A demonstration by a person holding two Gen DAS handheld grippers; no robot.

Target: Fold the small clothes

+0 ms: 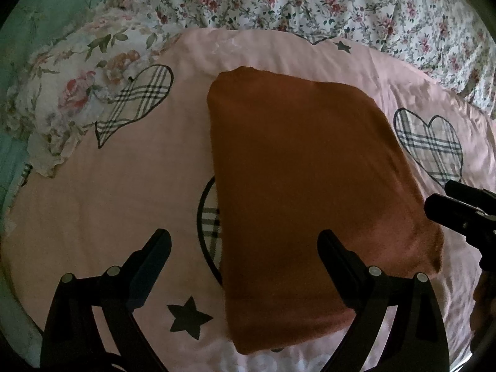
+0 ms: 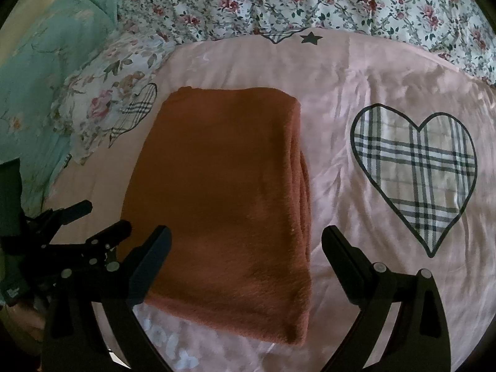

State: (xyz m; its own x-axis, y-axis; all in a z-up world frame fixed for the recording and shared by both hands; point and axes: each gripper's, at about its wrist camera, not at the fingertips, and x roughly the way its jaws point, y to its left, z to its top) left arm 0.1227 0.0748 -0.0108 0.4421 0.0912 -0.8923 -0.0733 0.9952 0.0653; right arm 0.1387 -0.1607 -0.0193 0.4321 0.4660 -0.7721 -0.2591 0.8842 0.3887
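The left gripper (image 1: 245, 241) and right gripper (image 2: 246, 238) both stand released, holding nothing. The folded rust-brown cloth (image 2: 223, 204) lies flat on the pink bed sheet (image 2: 341, 93) directly ahead of both, its near edge between the right gripper's fingers.

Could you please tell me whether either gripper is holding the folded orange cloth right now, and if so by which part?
Nothing is held. The left gripper and right gripper are both open above the folded orange cloth, which lies flat on the pink sheet.
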